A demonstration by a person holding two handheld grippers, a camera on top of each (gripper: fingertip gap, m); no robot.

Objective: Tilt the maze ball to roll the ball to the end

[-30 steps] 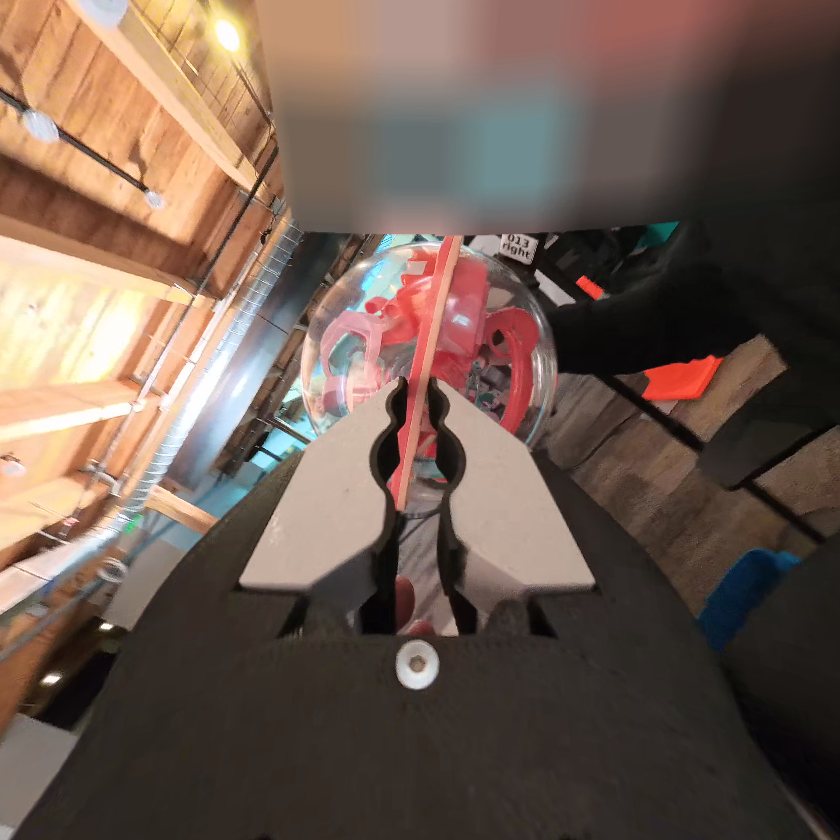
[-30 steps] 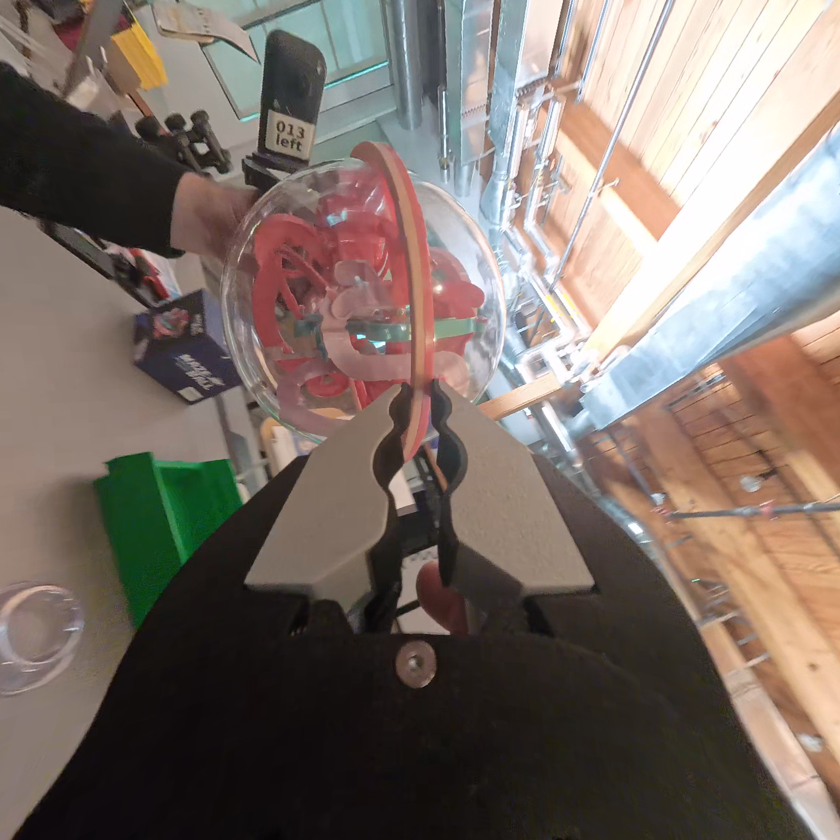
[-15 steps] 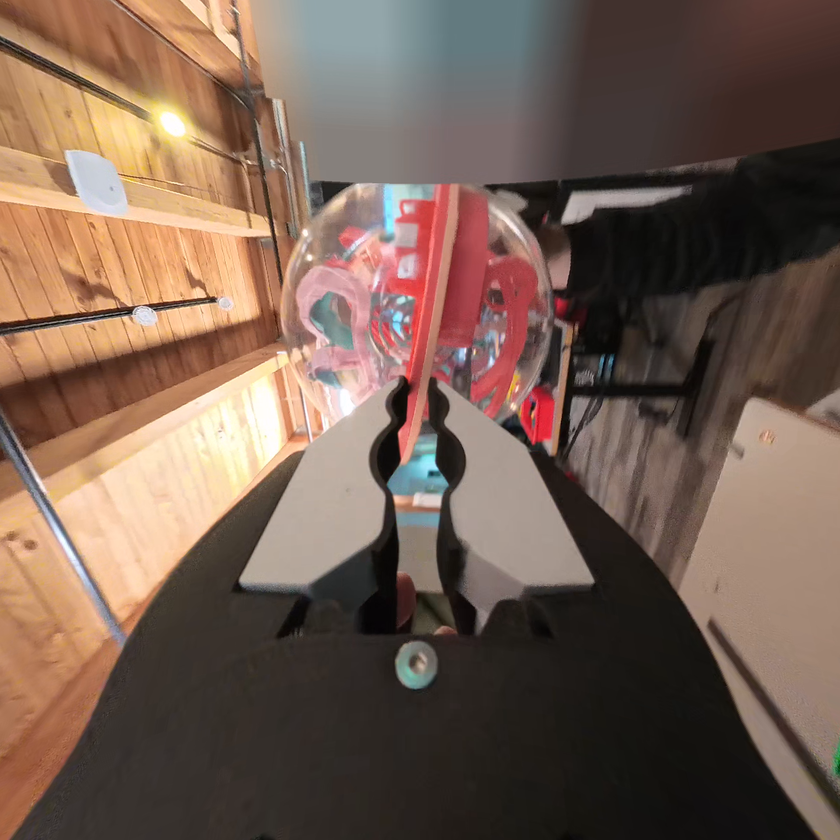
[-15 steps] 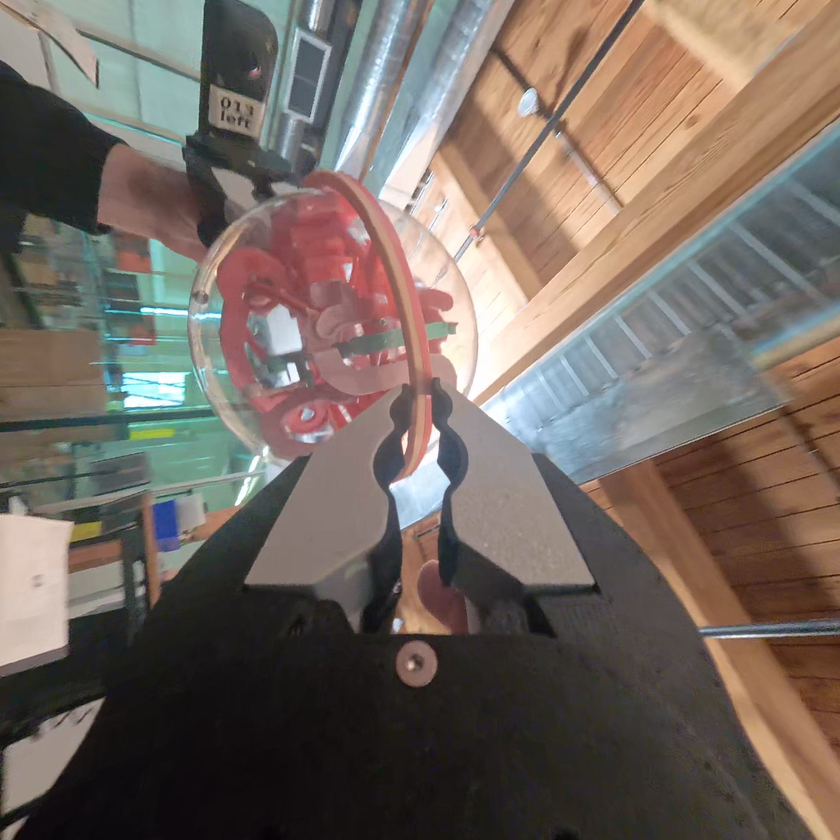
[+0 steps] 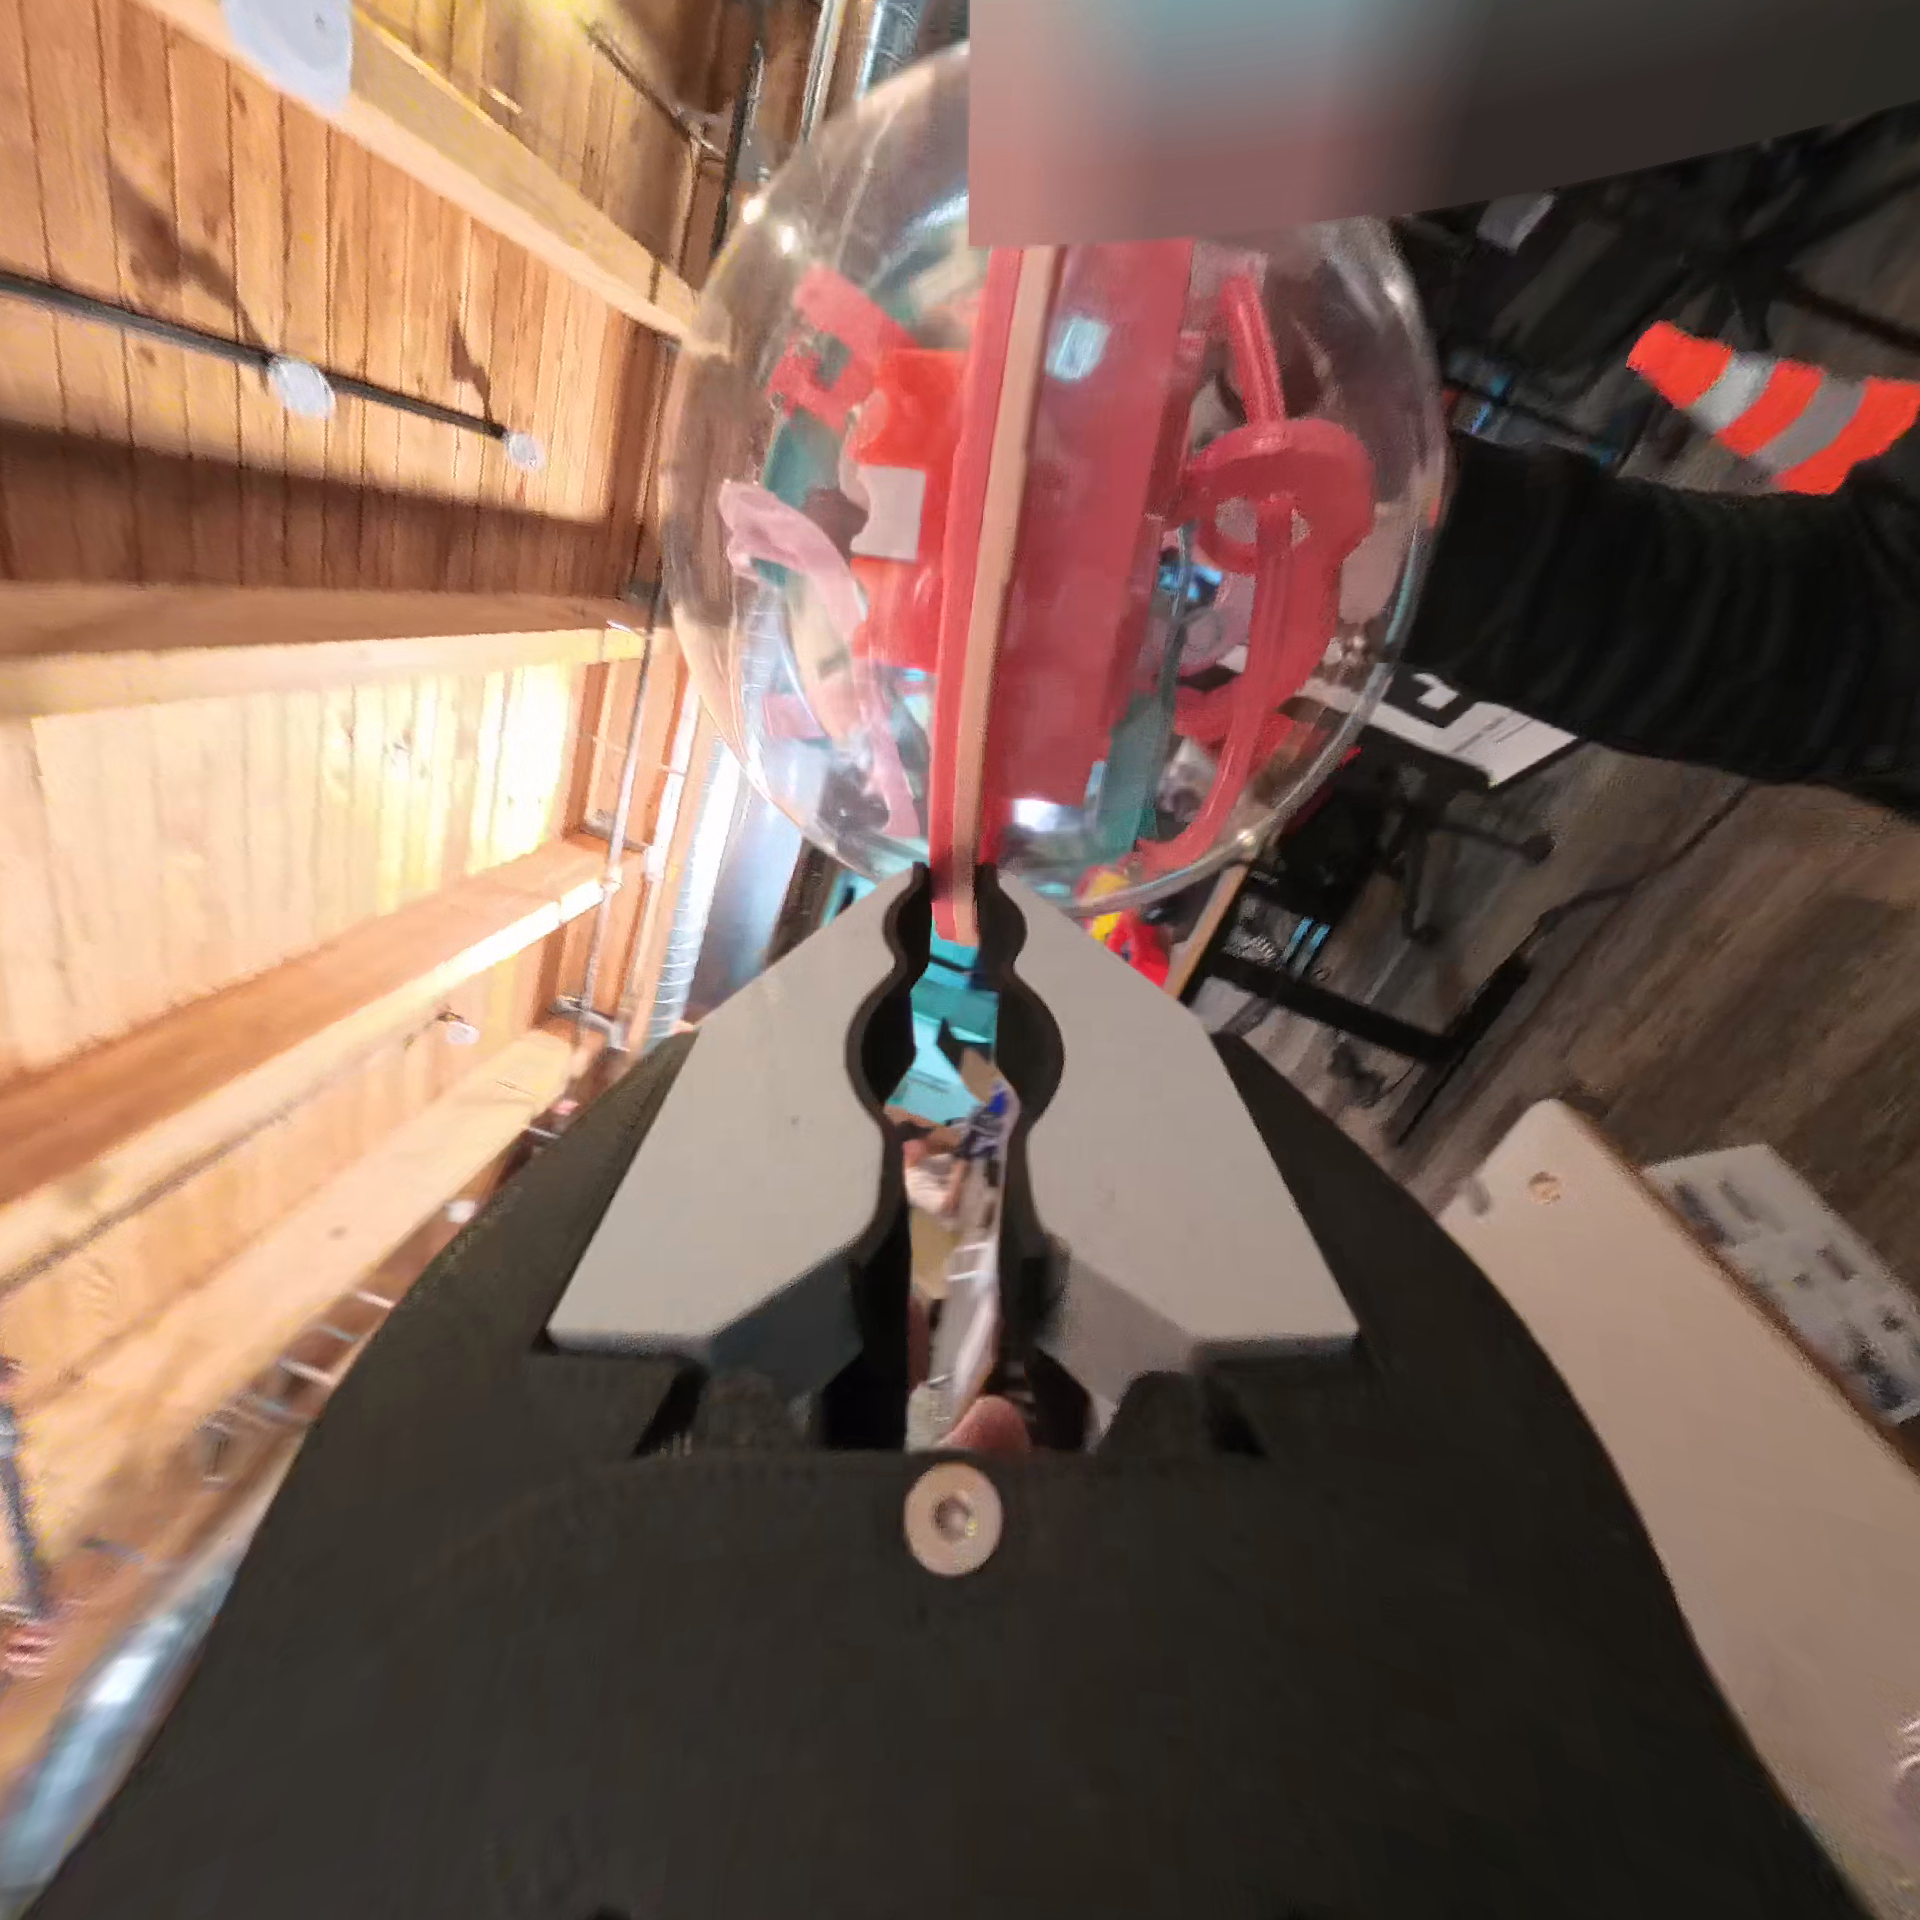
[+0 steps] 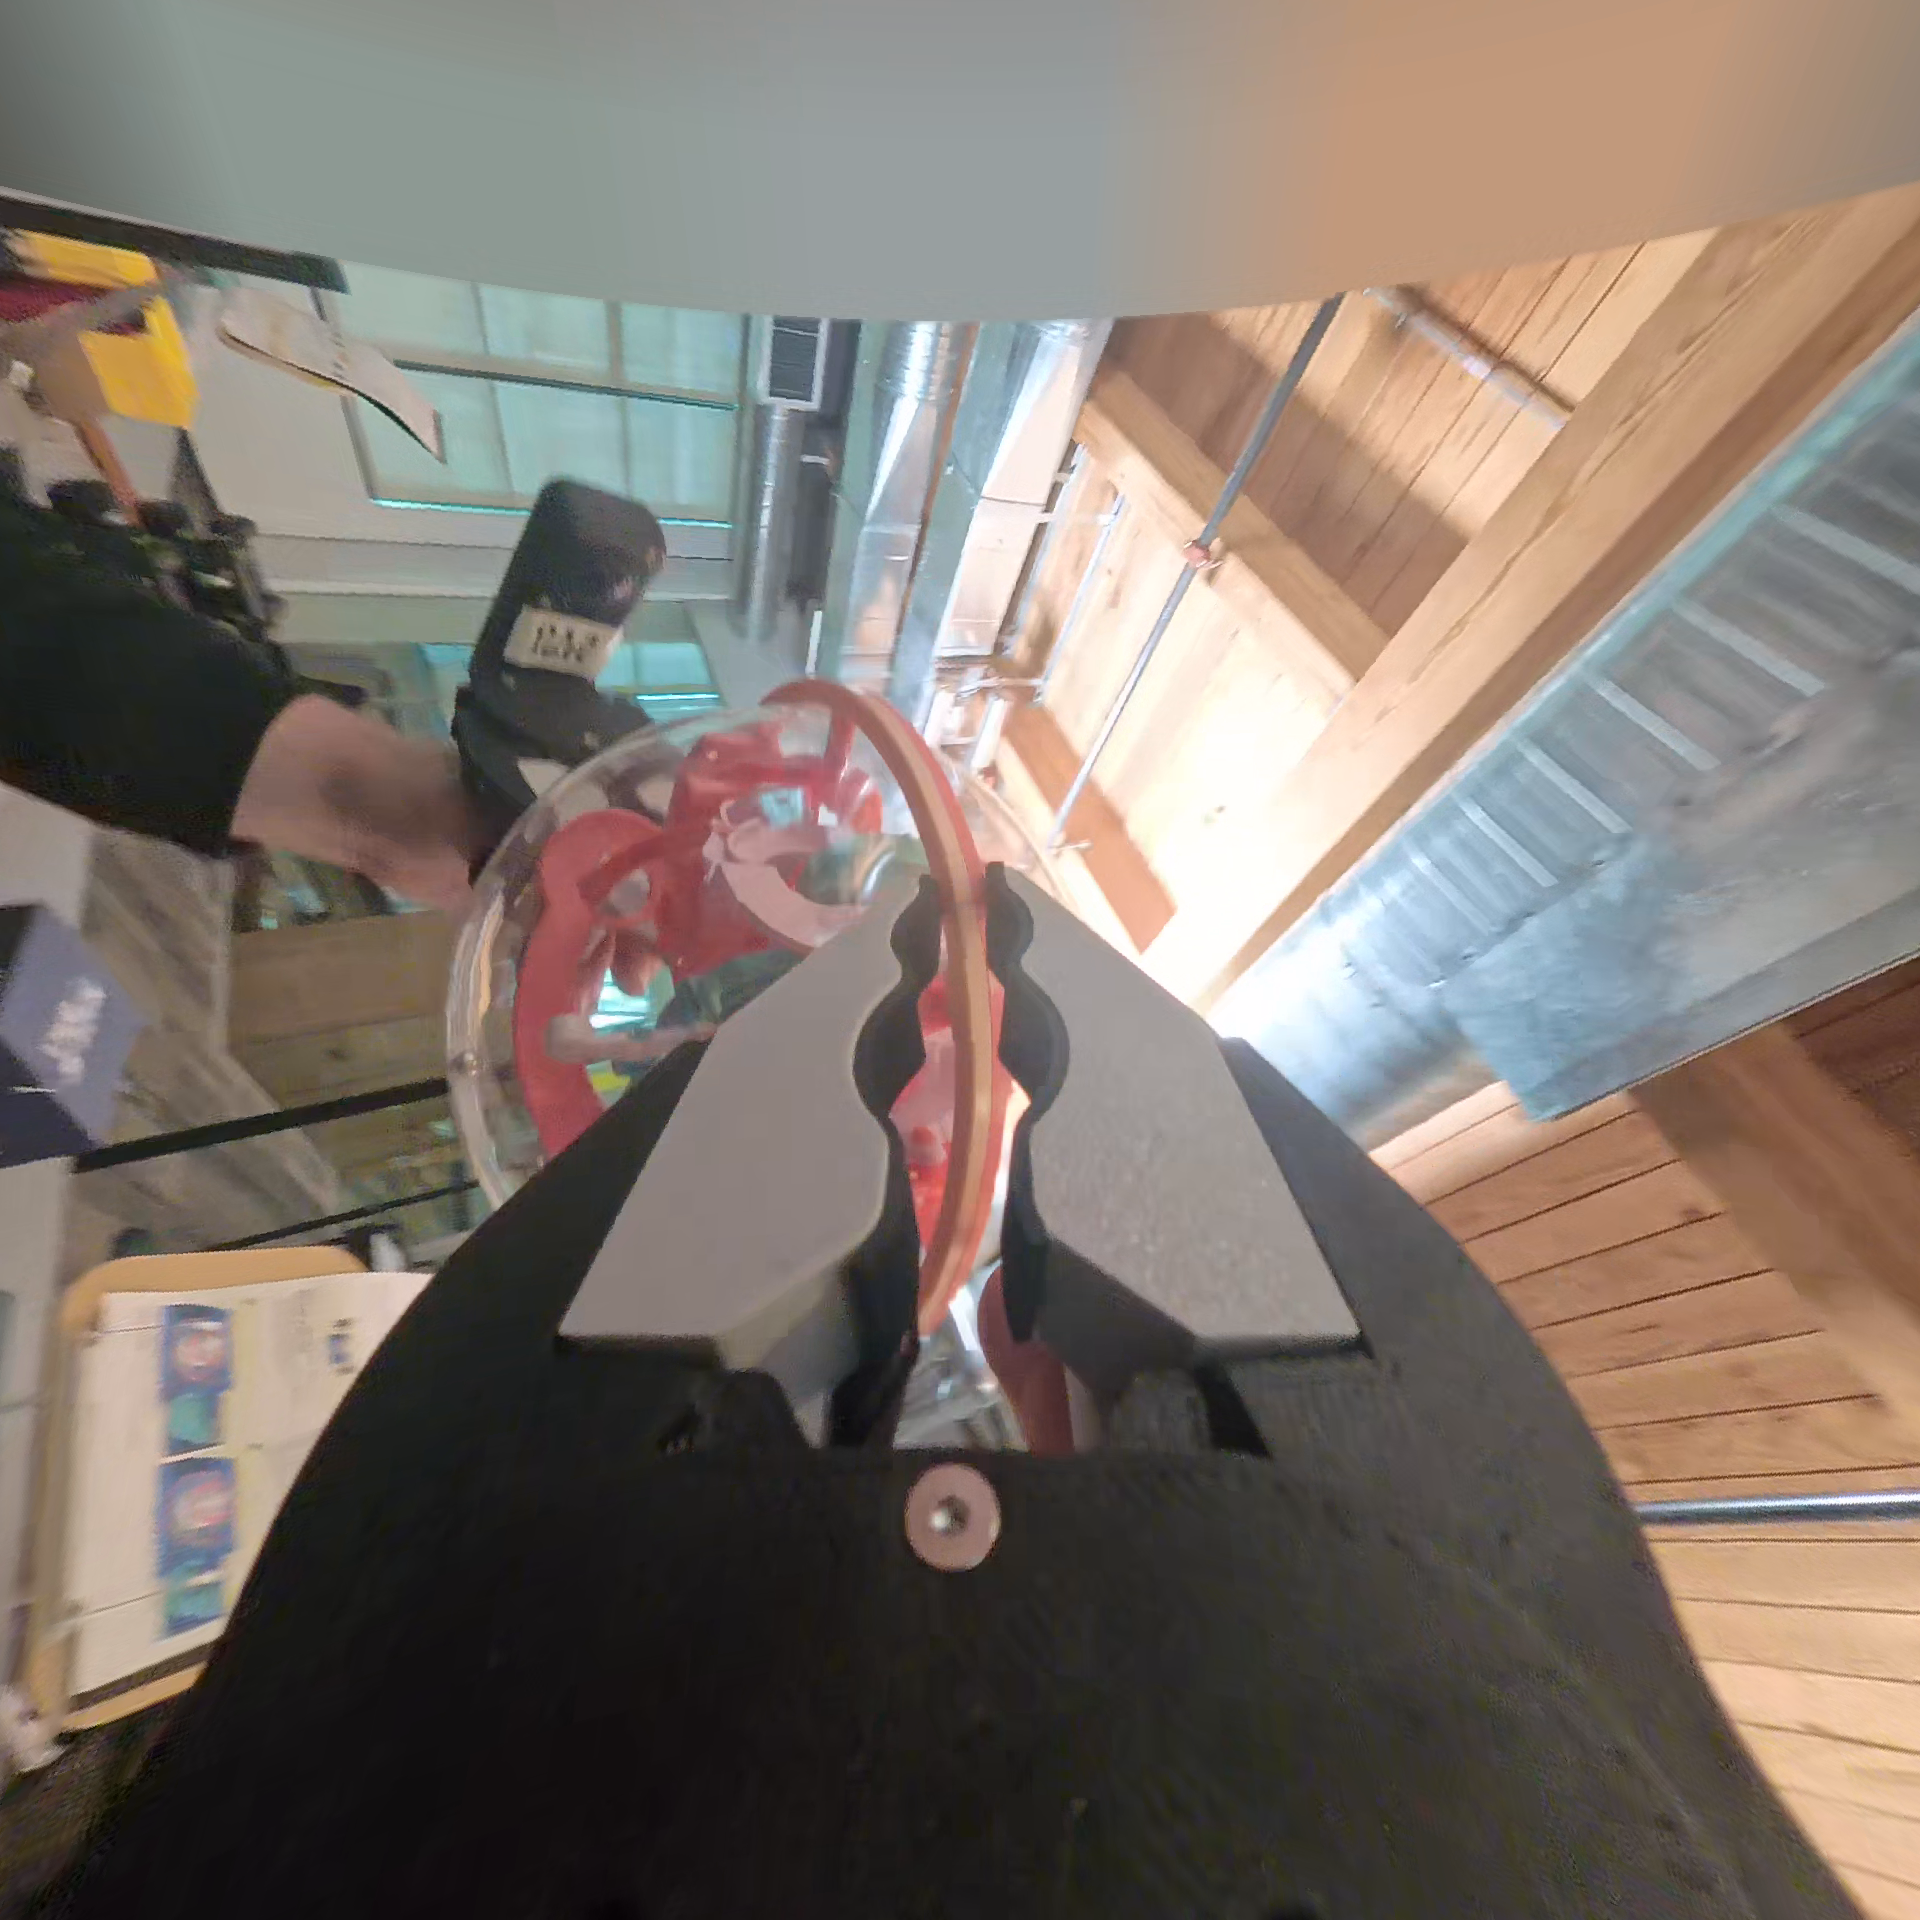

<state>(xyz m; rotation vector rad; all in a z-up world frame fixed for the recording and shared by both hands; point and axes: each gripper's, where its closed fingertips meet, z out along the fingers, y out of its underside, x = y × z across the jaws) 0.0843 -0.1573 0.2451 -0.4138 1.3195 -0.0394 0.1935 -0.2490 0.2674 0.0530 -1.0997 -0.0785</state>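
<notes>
Left gripper (image 5: 956, 894) pinching the red rim of the clear maze ball (image 5: 1049, 540) straight ahead of its tips, right gripper (image 6: 956, 883) clamping that rim deep between its fingers (image 6: 769, 1122), ball (image 6: 665, 935) sitting ahead-left, small inner ball not discernible

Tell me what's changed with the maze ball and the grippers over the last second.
The maze ball has been turned and tipped in the air. Its red rim now runs deeper between the right gripper fingers. The left gripper still pinches that rim, and both remain shut on it.
</notes>
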